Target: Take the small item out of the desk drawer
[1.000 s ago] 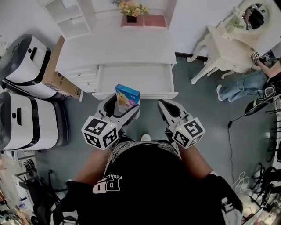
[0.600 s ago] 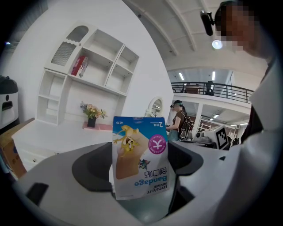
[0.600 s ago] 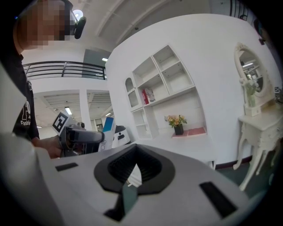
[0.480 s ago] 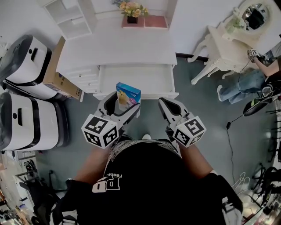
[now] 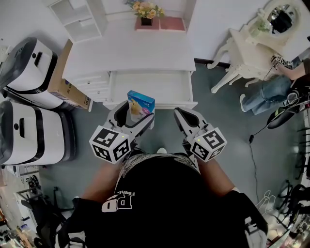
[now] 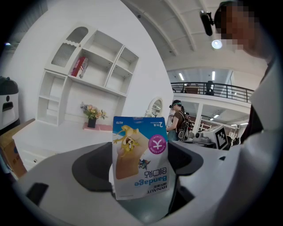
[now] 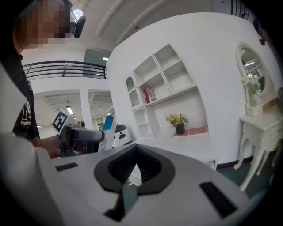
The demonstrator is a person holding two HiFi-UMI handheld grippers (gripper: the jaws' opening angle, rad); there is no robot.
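The bandage box [image 5: 141, 104], one only, is clamped between the jaws of the left gripper [image 5: 139, 118], out of the drawer and just in front of its front edge, at 6 o'clock from it. One white bench [image 5: 131, 48] fills the top middle of the head view. Two white-and-black machines [image 5: 26, 72] [image 5: 29, 133] stand on the floor at 9 o'clock from the bench, with one cardboard carton [image 5: 65, 80] leaning between the upper one and the bench. The single drawer [image 5: 160, 87] is pulled open toward the person, its white floor bare. There are two grippers, side by side at 6 o'clock from the drawer. The right gripper [image 5: 181, 116] sits at 3 o'clock from the left one, jaws together with nothing between them. The box stands up out of the left jaws, long axis along them, its free end toward 12 o'clock. In the left gripper view its print reads upside down, the word "Bandage" nearest the jaws. One flower pot [image 5: 145, 10] sits at the bench's 12 o'clock edge.
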